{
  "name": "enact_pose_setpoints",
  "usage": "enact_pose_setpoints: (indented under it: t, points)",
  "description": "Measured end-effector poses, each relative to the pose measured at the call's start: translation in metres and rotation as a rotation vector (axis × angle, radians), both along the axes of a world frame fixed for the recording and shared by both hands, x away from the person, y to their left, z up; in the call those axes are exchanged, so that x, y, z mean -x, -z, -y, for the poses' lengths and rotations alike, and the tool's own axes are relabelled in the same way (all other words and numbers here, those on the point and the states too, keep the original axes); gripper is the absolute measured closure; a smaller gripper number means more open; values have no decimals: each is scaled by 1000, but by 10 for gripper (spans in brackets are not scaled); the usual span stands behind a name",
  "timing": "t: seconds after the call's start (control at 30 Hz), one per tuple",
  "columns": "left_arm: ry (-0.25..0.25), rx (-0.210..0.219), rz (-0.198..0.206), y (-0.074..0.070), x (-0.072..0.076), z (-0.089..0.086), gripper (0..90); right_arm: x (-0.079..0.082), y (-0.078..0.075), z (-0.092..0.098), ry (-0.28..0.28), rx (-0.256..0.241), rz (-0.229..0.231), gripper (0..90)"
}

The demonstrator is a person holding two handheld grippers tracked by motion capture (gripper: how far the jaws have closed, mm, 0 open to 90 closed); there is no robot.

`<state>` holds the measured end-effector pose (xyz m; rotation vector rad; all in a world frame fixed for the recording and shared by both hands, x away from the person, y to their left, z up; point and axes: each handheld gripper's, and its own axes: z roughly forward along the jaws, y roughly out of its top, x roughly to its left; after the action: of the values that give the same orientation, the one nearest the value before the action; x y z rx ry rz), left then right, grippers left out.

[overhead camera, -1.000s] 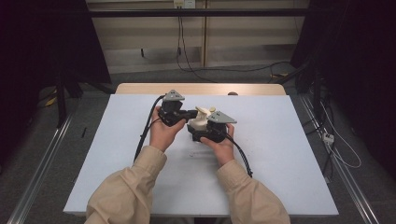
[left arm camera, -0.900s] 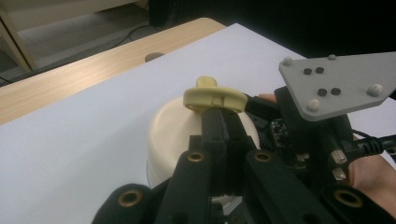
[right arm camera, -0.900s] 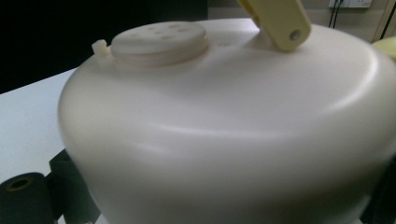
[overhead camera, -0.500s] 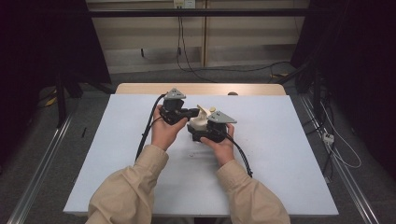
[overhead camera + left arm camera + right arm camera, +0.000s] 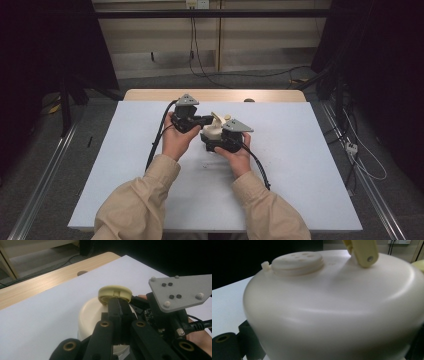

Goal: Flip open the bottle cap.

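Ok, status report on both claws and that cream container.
Left claw shut on yellow cap. Right claw holds cream container, jaws hidden. White table, nothing in the way.

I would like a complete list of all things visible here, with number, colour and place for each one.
Container: one, cream white, mid-table, between the right gripper's jaws.
Flip cap: one, pale yellow, raised above the container, pinched by the left gripper.
Sprinkle top: one, cream, with small holes, on the container's top.
Table: one, white surface, wooden strip at the far edge.
Cables: several, black, on the floor behind the table.
Left gripper: one, black, grey plate on top.
Right gripper: one, black, grey plate on top.
Sleeves: two, beige, bottom of the high view.
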<state>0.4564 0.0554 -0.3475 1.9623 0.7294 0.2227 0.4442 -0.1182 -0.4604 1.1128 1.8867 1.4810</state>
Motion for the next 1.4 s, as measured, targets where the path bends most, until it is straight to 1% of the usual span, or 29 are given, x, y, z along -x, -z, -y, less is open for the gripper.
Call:
enact_pose_setpoints:
  t: [0.07, 0.4, 0.43, 0.47, 0.6, 0.73, 1.07, 1.4]
  points:
    - [1, -4, -4, 0, 0, 1, 900, 0, 0, 0, 0, 0, 0, 62]
    - [3, -2, 4, -3, -2, 2, 900, 0, 0, 0, 0, 0, 0, 62]
    - [0, 5, 2, -3, -2, 3, 900, 0, 0, 0, 0, -1, -1, 63]
    - [5, 0, 2, -3, -2, 3, 900, 0, 0, 0, 0, -1, -1, 62]
    - [8, 2, 2, -4, -3, 4, 900, 0, 0, 0, 0, 0, -1, 62]
    - [8, -6, 3, -4, -4, 6, 900, 0, 0, 0, 0, -1, -1, 62]
    - [1, -3, -2, -2, -5, 9, 900, 0, 0, 0, 0, -1, -1, 62]
    - [-2, -8, 5, -3, -7, 11, 900, 0, 0, 0, 0, -1, -1, 62]
